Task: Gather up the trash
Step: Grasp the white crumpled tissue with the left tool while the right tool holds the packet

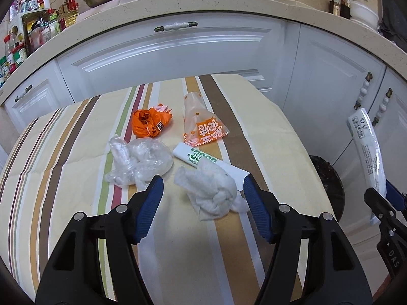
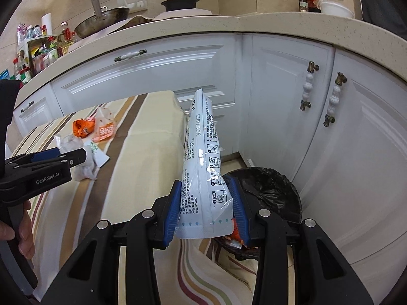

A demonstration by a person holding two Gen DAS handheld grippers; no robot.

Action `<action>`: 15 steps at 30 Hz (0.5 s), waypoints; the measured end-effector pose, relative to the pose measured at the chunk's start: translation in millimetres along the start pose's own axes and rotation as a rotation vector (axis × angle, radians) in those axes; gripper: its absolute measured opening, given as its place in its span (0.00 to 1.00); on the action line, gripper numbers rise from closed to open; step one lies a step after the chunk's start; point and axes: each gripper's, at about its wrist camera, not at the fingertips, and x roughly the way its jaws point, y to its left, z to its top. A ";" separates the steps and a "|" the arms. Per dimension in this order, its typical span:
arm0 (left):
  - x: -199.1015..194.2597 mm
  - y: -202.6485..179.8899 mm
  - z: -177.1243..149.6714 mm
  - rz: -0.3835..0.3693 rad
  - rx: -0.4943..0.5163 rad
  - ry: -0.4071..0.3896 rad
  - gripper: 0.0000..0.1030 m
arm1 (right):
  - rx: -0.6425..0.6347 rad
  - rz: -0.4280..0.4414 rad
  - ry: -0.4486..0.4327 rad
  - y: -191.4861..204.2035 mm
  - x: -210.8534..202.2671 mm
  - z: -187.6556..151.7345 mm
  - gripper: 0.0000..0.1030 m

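- The right gripper [image 2: 204, 213] has its blue-padded jaws closed on the lower end of a long white printed plastic packet [image 2: 201, 162]. The packet's long axis runs up and away from the jaws, roughly in line with the fingers.
- That packet hangs off the right edge of the striped tablecloth-covered table [image 2: 142, 137]. The round bin lined with a black bag [image 2: 269, 190] sits on the floor just beyond and to the right of the jaws, so the drop looks like a short carry rightward and forward.
- The left gripper [image 1: 203, 188] is wide open and holds nothing. It hovers over the near middle of the table.
- A crumpled white paper towel wad [image 1: 211, 193] lies between the left fingertips, nearer the right-hand one.
- A clear crumpled plastic film [image 1: 140, 160] lies just beyond the left fingertip.
- Behind the wad, toward the far edge, lie a flat white carton with green print [image 1: 198, 156], an orange-printed clear wrapper [image 1: 201, 124] and a scrunched orange bag [image 1: 148, 123].
- The left gripper is clearly the nearer one for the wad.
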 end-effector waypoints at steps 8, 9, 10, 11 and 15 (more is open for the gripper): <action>7.5 -2.3 -1.4 -0.018 0.038 -0.001 0.22 | 0.024 0.007 0.007 -14.0 8.4 -2.3 0.38; 6.8 -3.6 -1.5 -0.020 0.047 -0.003 0.20 | 0.026 0.007 0.007 -15.0 8.9 -2.6 0.38; 5.1 -5.1 -1.7 -0.019 0.056 -0.007 0.19 | 0.027 0.007 0.008 -16.1 9.4 -2.9 0.38; 3.0 -6.2 -1.9 -0.020 0.062 -0.013 0.18 | 0.031 0.007 0.009 -17.4 9.8 -3.2 0.38; -11.7 -10.9 -2.7 -0.017 0.095 -0.049 0.16 | 0.033 0.005 0.006 -19.2 9.4 -2.8 0.38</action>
